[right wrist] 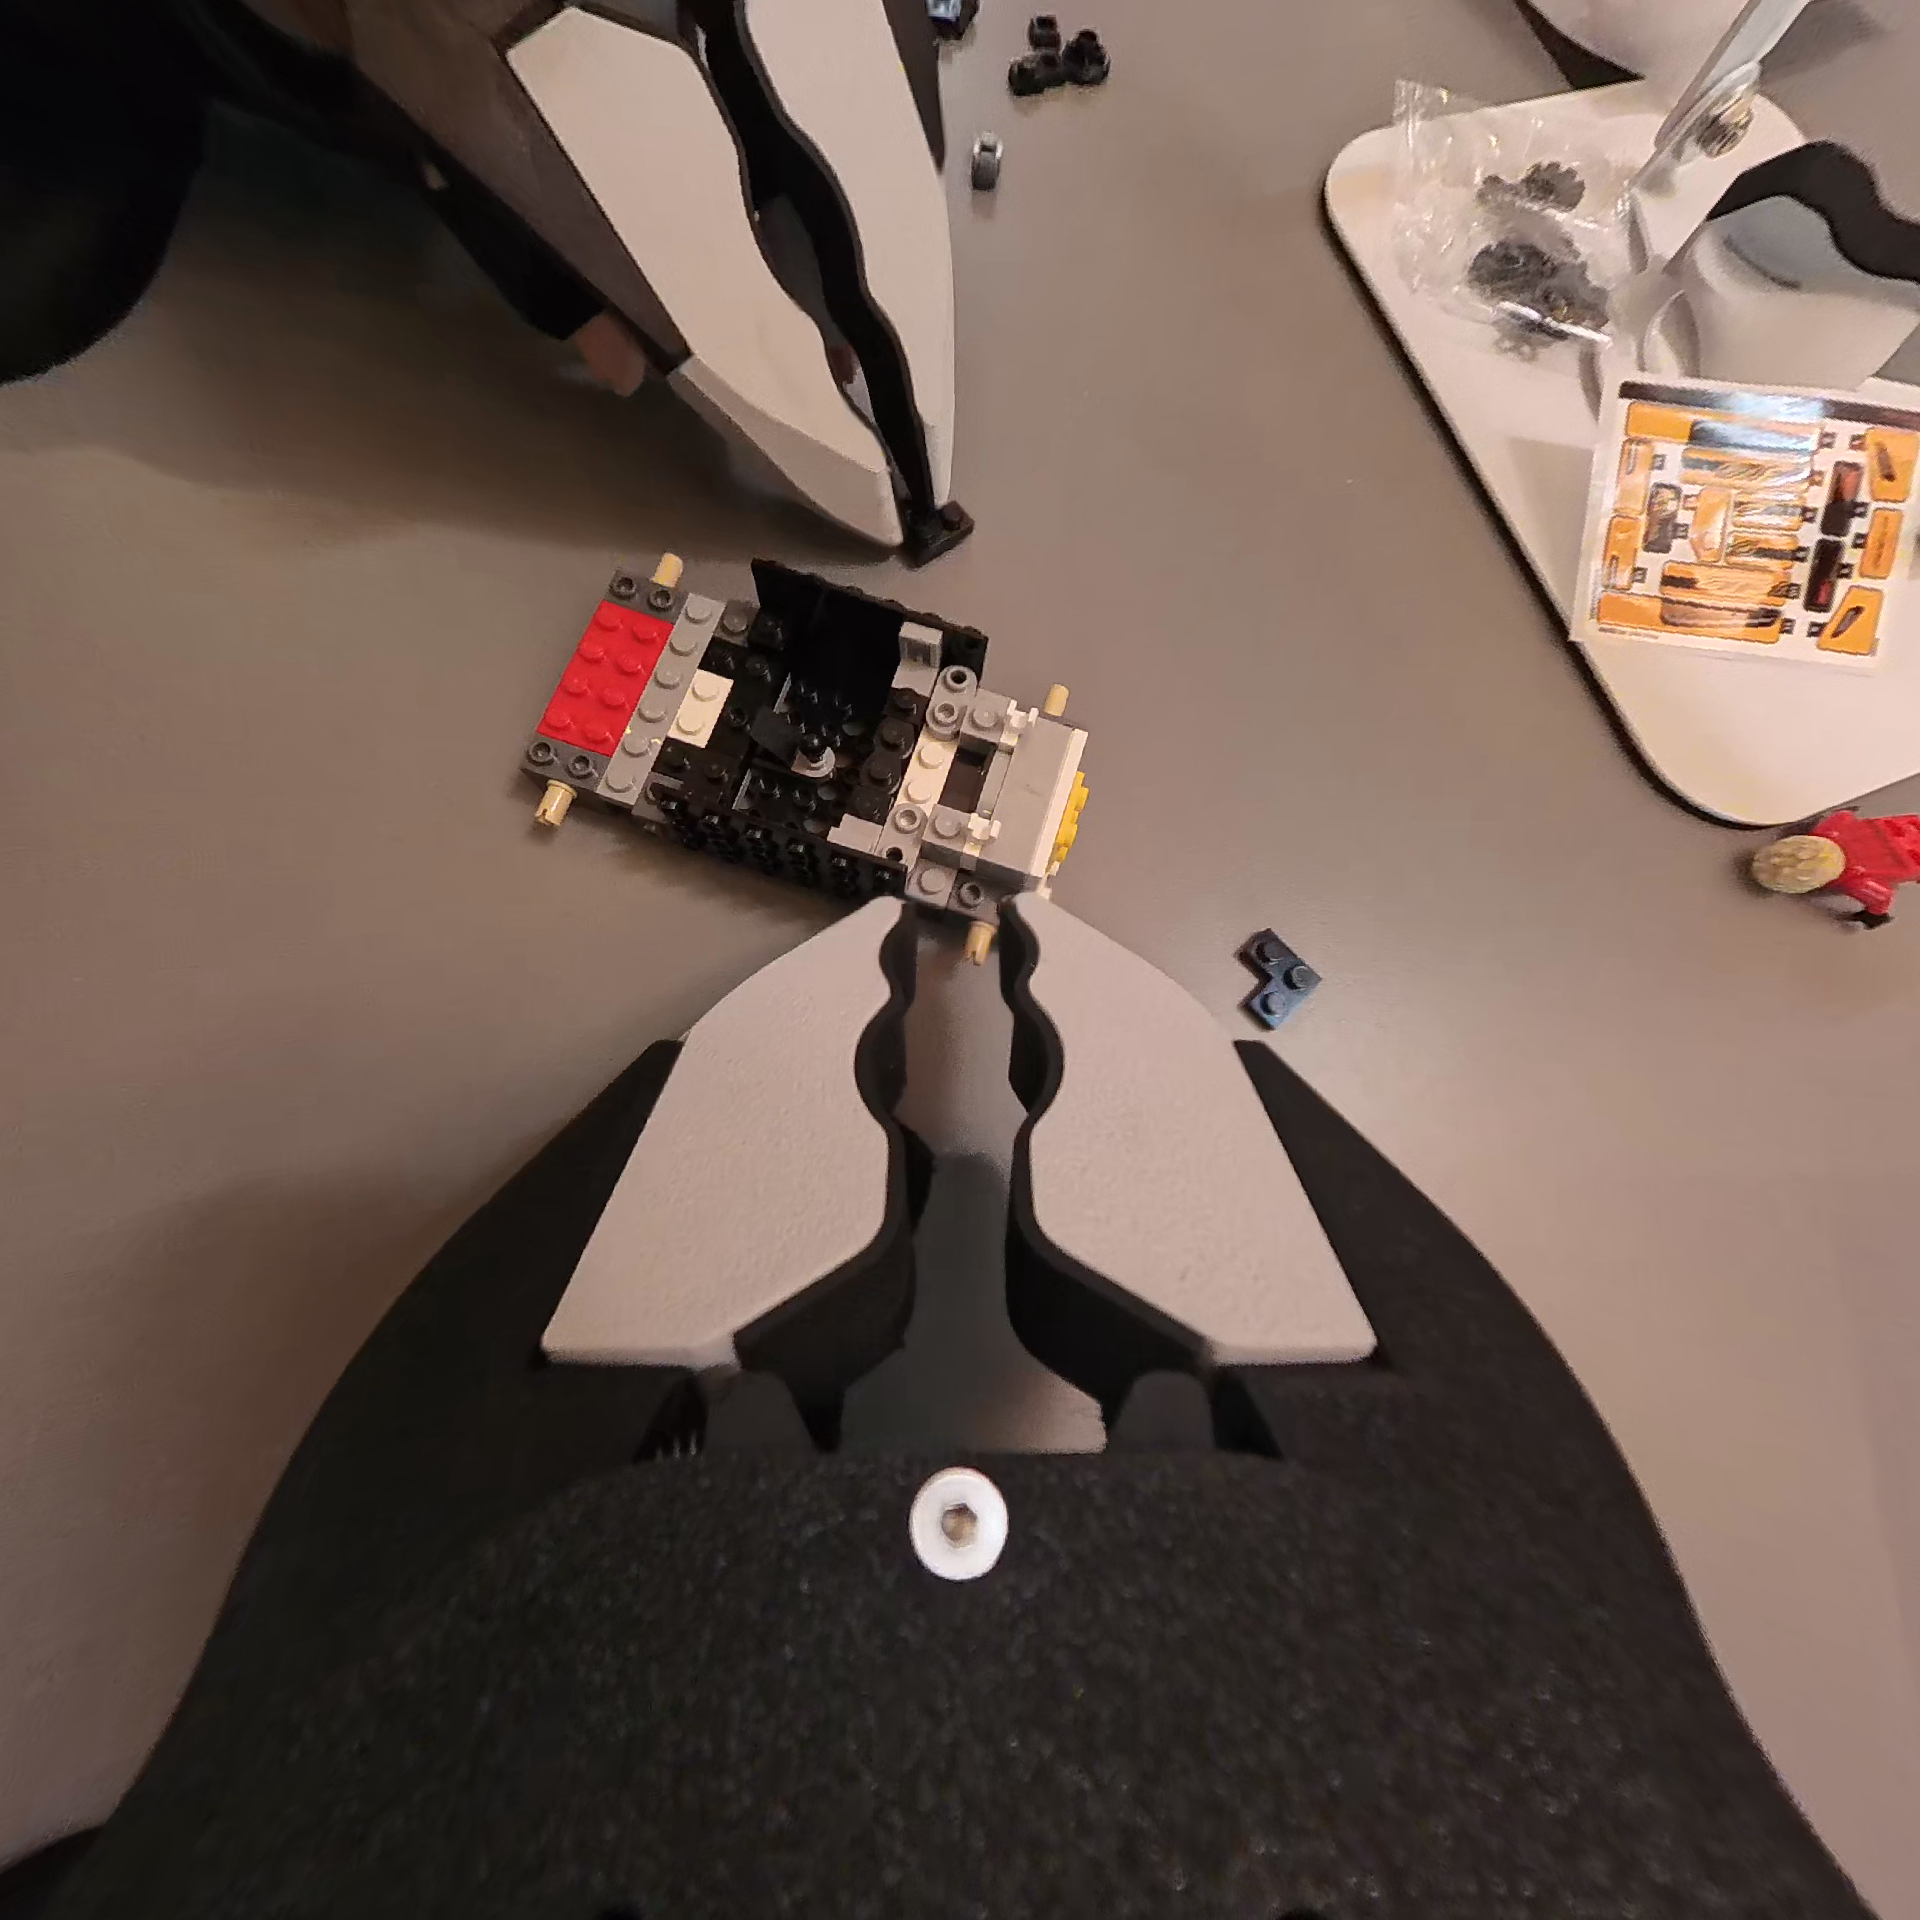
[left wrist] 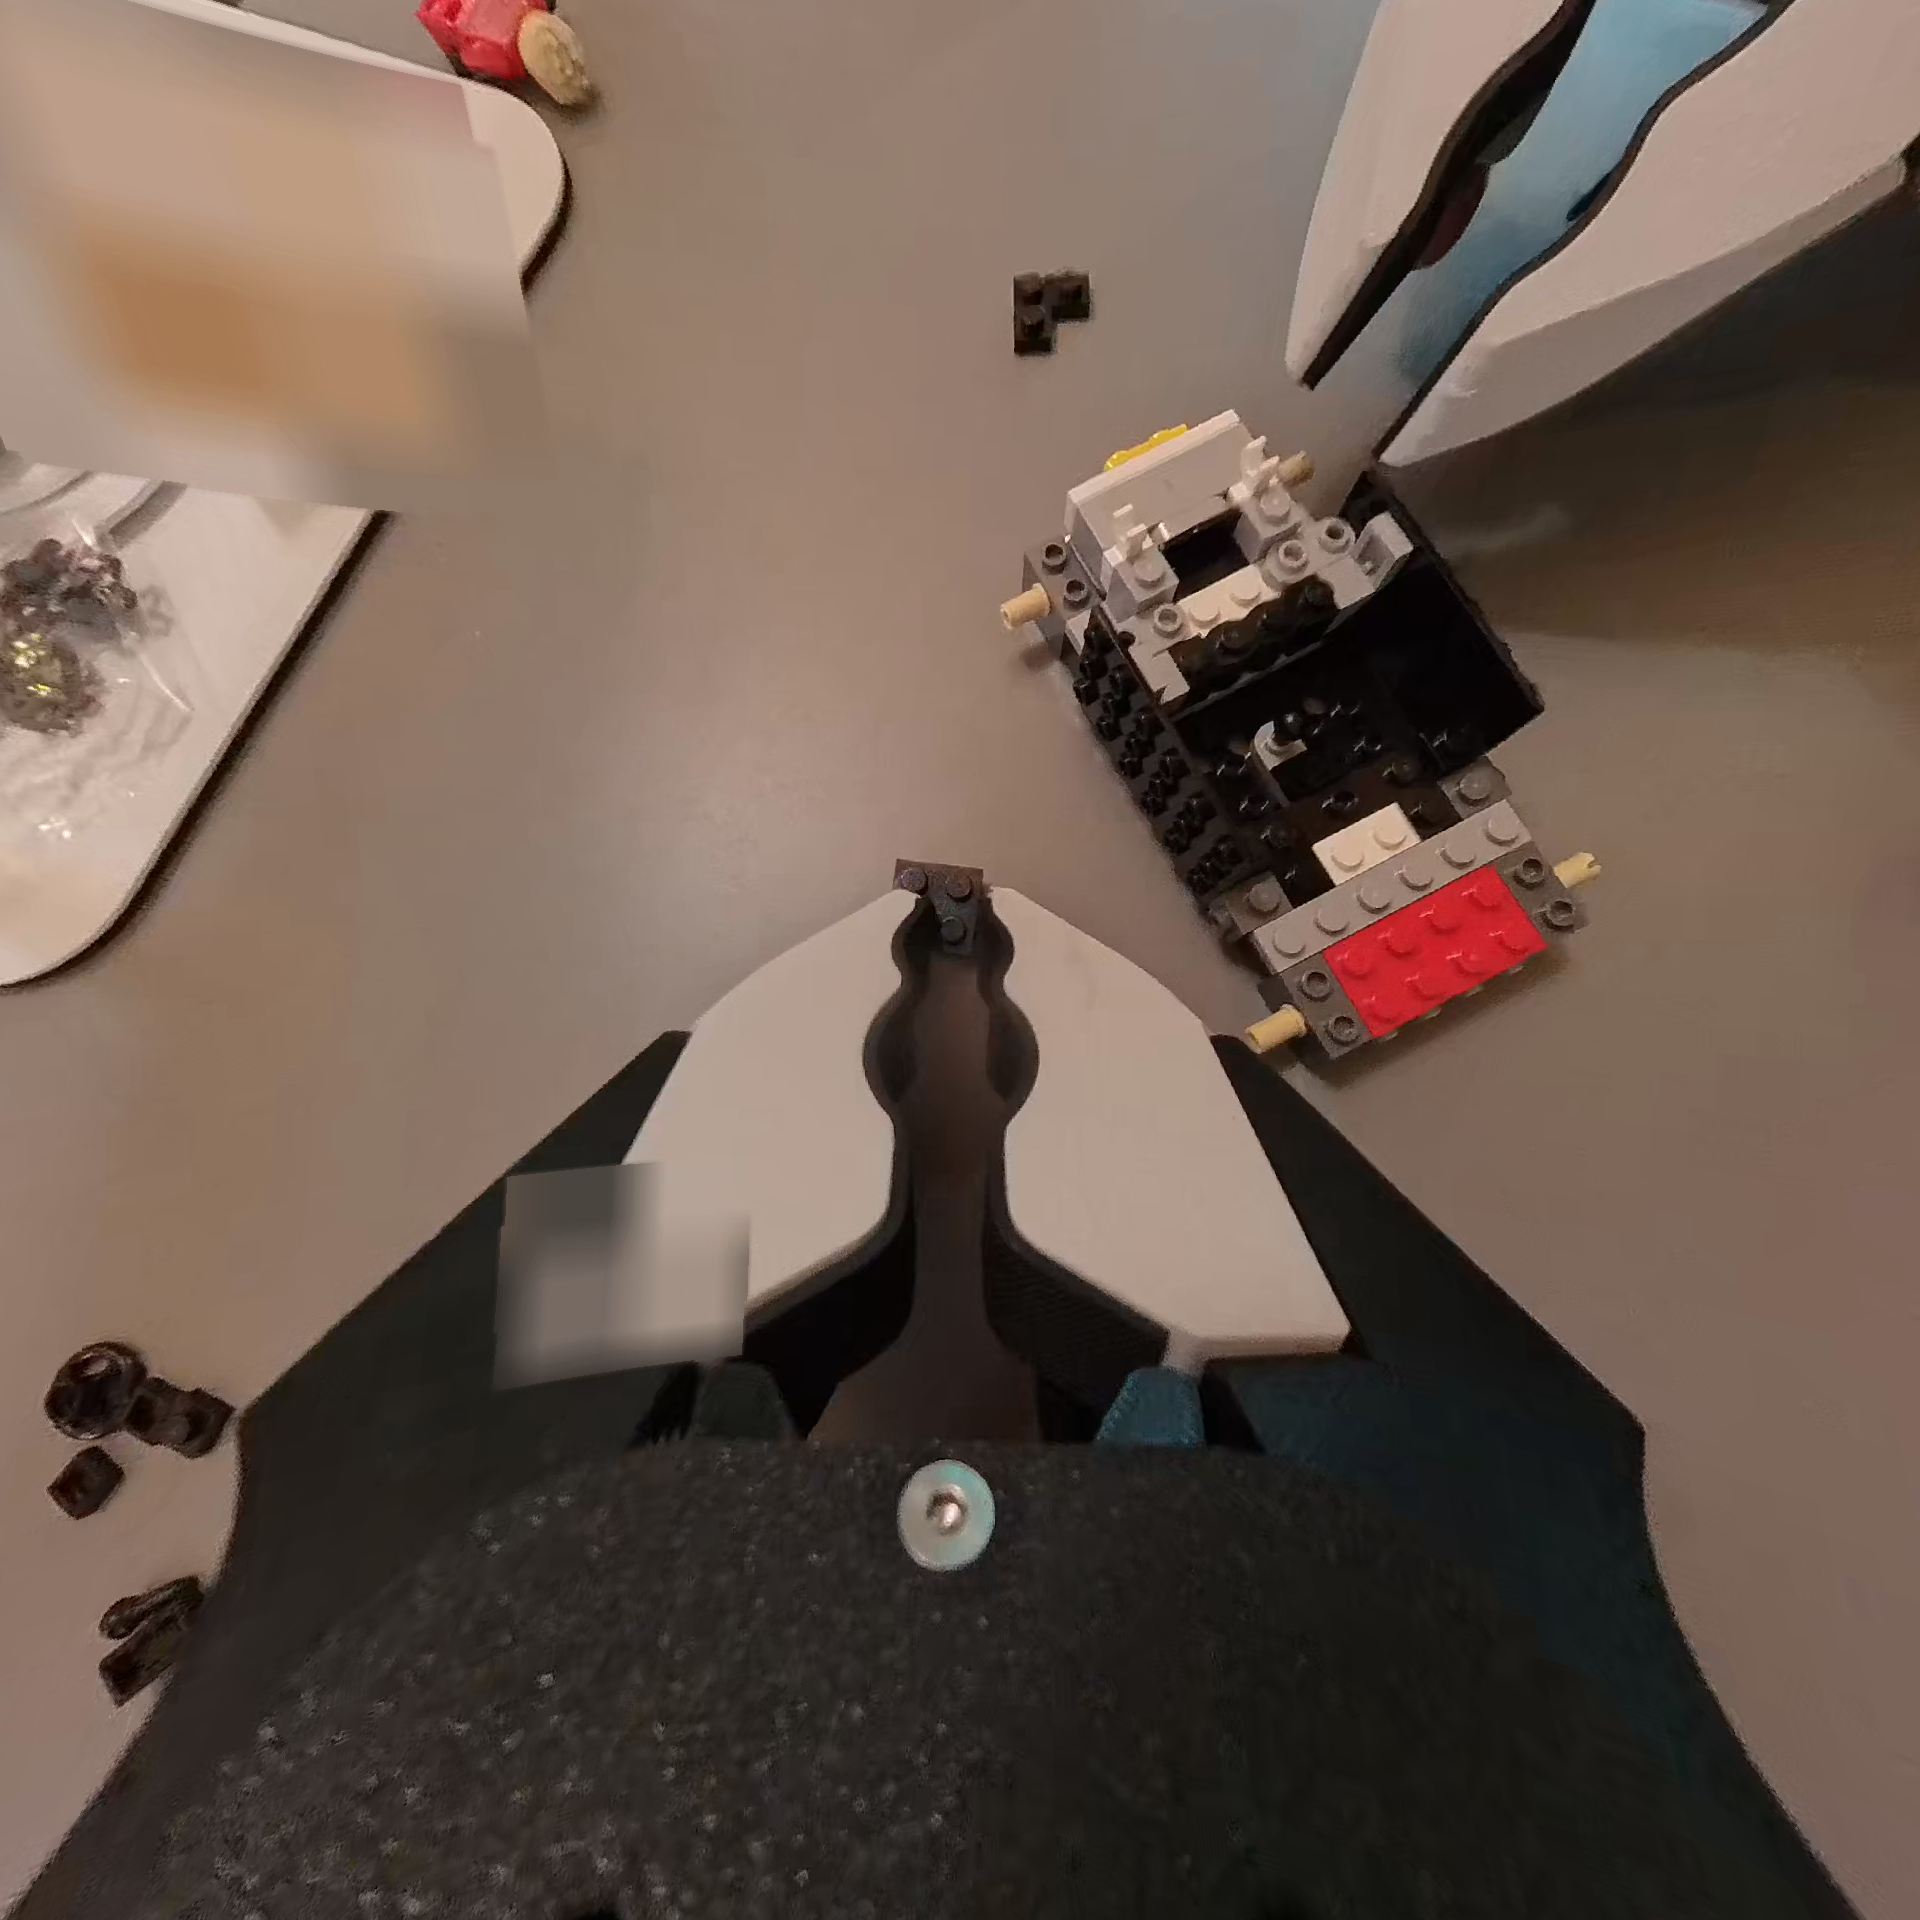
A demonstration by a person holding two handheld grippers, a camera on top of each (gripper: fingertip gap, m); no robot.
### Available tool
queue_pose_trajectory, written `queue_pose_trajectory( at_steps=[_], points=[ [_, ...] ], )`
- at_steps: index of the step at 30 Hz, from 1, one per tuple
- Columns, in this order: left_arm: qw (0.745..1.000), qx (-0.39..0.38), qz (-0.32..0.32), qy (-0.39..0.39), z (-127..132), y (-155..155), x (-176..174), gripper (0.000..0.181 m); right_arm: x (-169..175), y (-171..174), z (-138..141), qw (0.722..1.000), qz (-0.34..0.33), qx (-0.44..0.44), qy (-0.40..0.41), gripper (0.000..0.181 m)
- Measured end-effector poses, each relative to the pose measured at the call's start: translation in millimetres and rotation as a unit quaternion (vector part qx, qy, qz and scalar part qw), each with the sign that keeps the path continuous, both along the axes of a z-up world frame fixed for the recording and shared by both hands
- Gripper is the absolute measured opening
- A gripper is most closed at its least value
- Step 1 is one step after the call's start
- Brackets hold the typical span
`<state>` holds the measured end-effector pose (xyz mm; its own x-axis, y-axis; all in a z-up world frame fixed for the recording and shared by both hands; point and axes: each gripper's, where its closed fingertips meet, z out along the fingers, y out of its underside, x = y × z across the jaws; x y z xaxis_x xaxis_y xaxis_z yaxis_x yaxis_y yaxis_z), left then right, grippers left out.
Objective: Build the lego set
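Note:
A partly built lego car chassis [left wrist: 1299,748], black and grey with a red plate at one end, lies on the grey table; it also shows in the right wrist view [right wrist: 790,748]. My left gripper [left wrist: 940,899] is shut on a small dark corner plate [left wrist: 940,883], left of the chassis and apart from it. The right wrist view shows it beyond the chassis [right wrist: 925,525]. My right gripper [right wrist: 954,914] stands narrowly open at the chassis's grey end. A tan axle pin [right wrist: 977,940] sits between its tips, untouched. The right gripper also shows in the left wrist view [left wrist: 1351,416].
A second dark corner plate [right wrist: 1278,977] lies loose right of my right gripper. A white board [right wrist: 1507,540] carries a bag of parts [right wrist: 1507,229] and a sticker sheet [right wrist: 1756,520]. A red figure [right wrist: 1870,862] lies beside it. Small black pieces [left wrist: 125,1403] lie at the left. My right fingertips sit around 10 cm from my left ones. My right tips are roughly 20 cm from the red figure [right wrist: 1870,862].

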<state>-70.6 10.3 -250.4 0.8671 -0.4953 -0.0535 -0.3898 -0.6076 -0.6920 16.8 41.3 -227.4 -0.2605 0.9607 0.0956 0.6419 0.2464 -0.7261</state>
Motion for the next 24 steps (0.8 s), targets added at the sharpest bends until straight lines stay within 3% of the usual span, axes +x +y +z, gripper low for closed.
queue_pose_trajectory(
  at_steps=[1, 6, 12, 19, 24],
  points=[
    [1.0, 0.009, 0.003, -0.008, 4.0, 0.4, 0.8, 0.008, -1.1, 0.9, 2.4, 1.0, -0.003, 0.001, 0.007, 0.014],
    [0.994, 0.084, 0.004, -0.063, 45.0, 3.7, 12.9, 0.008, -11.7, -4.1, 26.5, 0.997, -0.008, -0.013, 0.078, 0.014],
    [0.981, 0.17, -0.063, -0.064, 84.5, -6.8, 46.0, 0.007, -18.8, -26.0, 48.8, 0.989, 0.028, -0.014, 0.146, 0.015],
    [0.968, 0.207, -0.137, -0.032, 92.4, -20.3, 74.5, 0.008, -16.2, -47.8, 64.6, 0.977, 0.069, -0.097, 0.175, 0.019],
    [0.965, 0.205, -0.163, -0.023, 88.6, -25.4, 81.8, 0.008, -14.1, -55.9, 61.6, 0.977, 0.098, -0.062, 0.176, 0.02]
  ],
)
